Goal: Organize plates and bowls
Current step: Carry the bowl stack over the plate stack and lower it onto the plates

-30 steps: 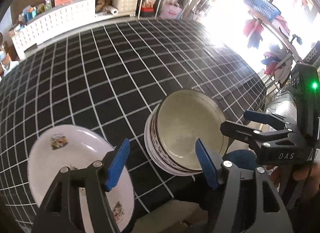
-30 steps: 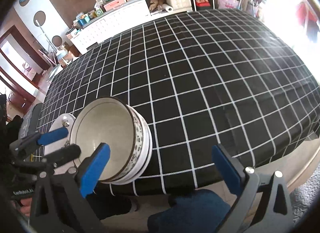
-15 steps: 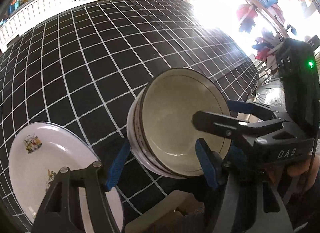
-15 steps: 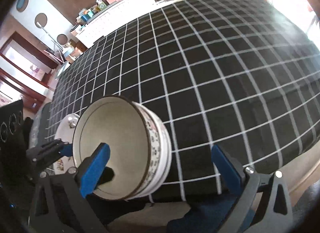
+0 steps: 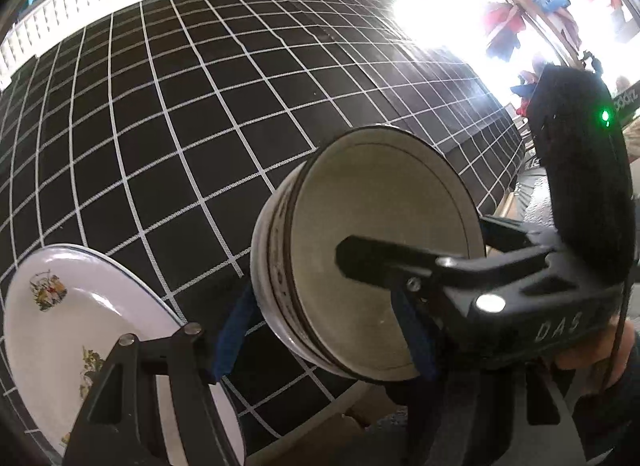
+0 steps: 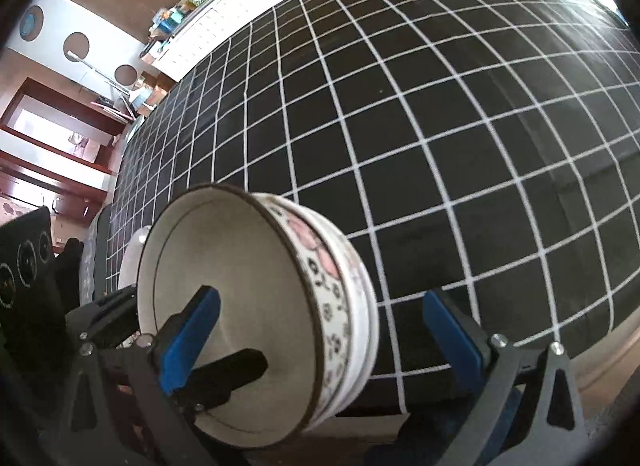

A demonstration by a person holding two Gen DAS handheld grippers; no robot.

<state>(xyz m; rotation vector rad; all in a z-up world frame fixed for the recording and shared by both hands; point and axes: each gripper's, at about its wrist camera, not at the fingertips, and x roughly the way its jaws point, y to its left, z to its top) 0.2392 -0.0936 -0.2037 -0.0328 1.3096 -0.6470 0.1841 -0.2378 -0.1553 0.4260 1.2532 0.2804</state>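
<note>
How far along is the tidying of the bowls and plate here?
Done: the bowls sit nested in one stack. In hand: left gripper and right gripper each straddle its wall, fingers open, not gripping. Left: lifting the stack, probably; the plate lies apart on the table.

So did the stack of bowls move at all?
Cannot tell. The bowls look bigger and nearer than a second ago, but so do the tablecloth squares, so it is the camera that came closer.

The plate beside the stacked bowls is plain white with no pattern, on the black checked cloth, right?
No: the plate has small flower prints, as the left wrist view shows. It does lie on the black checked cloth beside the stacked bowls.
</note>
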